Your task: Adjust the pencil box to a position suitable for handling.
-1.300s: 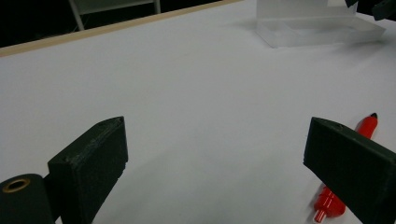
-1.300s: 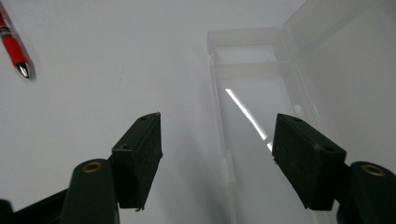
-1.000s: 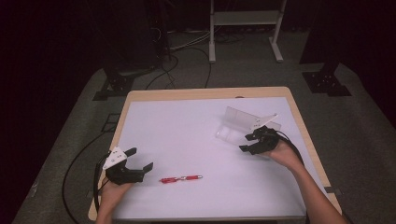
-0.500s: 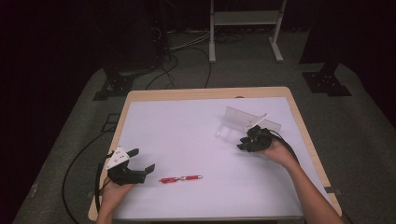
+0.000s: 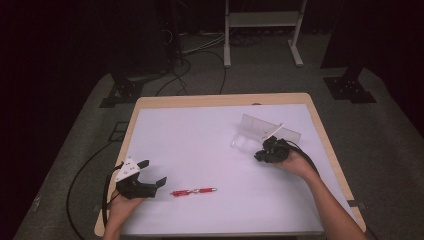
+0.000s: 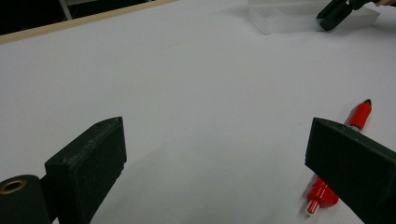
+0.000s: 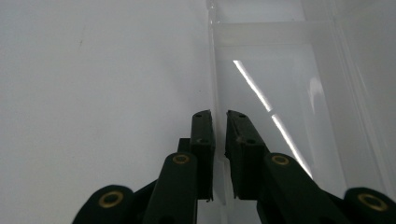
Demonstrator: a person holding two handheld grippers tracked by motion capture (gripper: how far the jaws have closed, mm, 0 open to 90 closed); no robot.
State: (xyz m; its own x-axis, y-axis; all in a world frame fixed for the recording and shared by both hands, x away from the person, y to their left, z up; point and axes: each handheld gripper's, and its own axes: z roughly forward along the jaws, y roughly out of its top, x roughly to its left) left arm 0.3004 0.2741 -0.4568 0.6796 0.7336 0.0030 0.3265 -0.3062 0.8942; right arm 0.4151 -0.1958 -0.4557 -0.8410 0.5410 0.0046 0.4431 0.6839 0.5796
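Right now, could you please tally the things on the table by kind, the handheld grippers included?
Red pen: 1
Clear plastic box, lid open: 1
Grippers: 2, the left gripper and the right gripper
Total: 4

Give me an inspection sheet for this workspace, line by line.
Surface: white sheet over a wooden-edged table, flat and clean.
Job's things: clear plastic box with its lid raised, at the right; red pen lying flat near the front.
Clutter: nothing seen.
Grippers: right hand-held gripper has just been closing, its jaws now pinching the box's thin clear wall; left hand-held gripper open, holding nothing, the pen just beside it.
Cables: black cable trailing off the table's left side; more cables on the floor behind.
Surroundings: grey carpet, white metal stand, dark backdrop.
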